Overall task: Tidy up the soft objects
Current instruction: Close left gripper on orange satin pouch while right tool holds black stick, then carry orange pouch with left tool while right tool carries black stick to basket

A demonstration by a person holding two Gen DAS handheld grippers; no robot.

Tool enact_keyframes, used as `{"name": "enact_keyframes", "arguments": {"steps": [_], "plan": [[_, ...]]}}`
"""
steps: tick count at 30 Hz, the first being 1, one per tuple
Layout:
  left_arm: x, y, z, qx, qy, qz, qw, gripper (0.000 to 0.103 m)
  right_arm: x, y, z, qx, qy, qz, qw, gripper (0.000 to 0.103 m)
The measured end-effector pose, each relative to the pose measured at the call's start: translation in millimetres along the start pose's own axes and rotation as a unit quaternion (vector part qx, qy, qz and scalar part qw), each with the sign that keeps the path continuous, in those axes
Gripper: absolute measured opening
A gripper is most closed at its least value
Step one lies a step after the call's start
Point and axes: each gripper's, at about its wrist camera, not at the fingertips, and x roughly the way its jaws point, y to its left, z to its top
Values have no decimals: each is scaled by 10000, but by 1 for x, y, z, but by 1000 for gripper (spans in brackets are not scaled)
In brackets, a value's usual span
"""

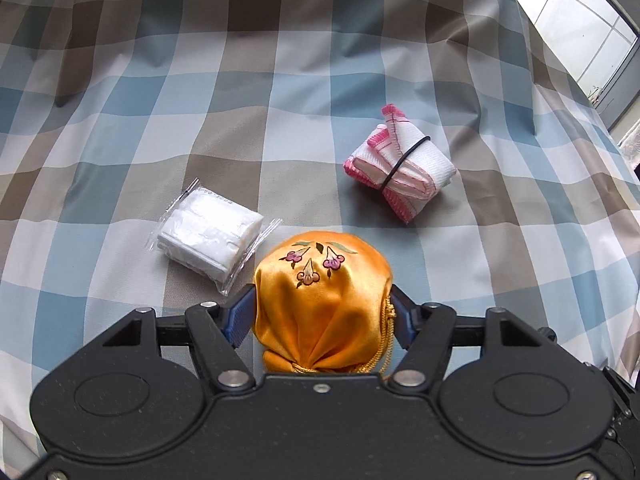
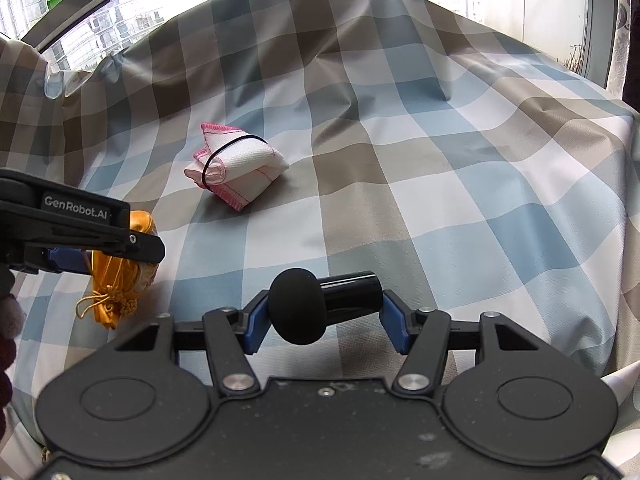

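Note:
An orange satin drawstring pouch [image 1: 320,288] with embroidered flowers sits between the blue pads of my left gripper [image 1: 322,314], which is shut on its sides. In the right wrist view the same pouch [image 2: 116,280] hangs from the left gripper [image 2: 120,256], cord dangling. My right gripper [image 2: 324,312] is shut on a black foam-headed cylinder [image 2: 320,304] held crosswise. A white cloth with pink edging [image 1: 400,164], bound by a black band, lies ahead on the right and also shows in the right wrist view [image 2: 236,166]. A clear-wrapped white tissue pack [image 1: 208,236] lies just left of the pouch.
Everything rests on a soft surface under a blue, brown and white checked cover [image 1: 280,100], which drops off at the right edge [image 2: 600,240]. Windows [image 2: 100,20] stand behind. A fuzzy dark sleeve [image 2: 8,340] shows at the left border.

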Motion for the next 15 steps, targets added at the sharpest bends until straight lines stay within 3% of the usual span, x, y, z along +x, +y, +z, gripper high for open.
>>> {"name": "enact_keyframes", "arguments": {"steps": [9,15], "plan": [[-68,14,-76,532,-255,243,9980,63,-36,2,-14,-31,-70,-5,10000,58],[-92,29,-124,307,-144,347,9988,63,-86,17,-41,-261,-169,10,9995,58]]}}
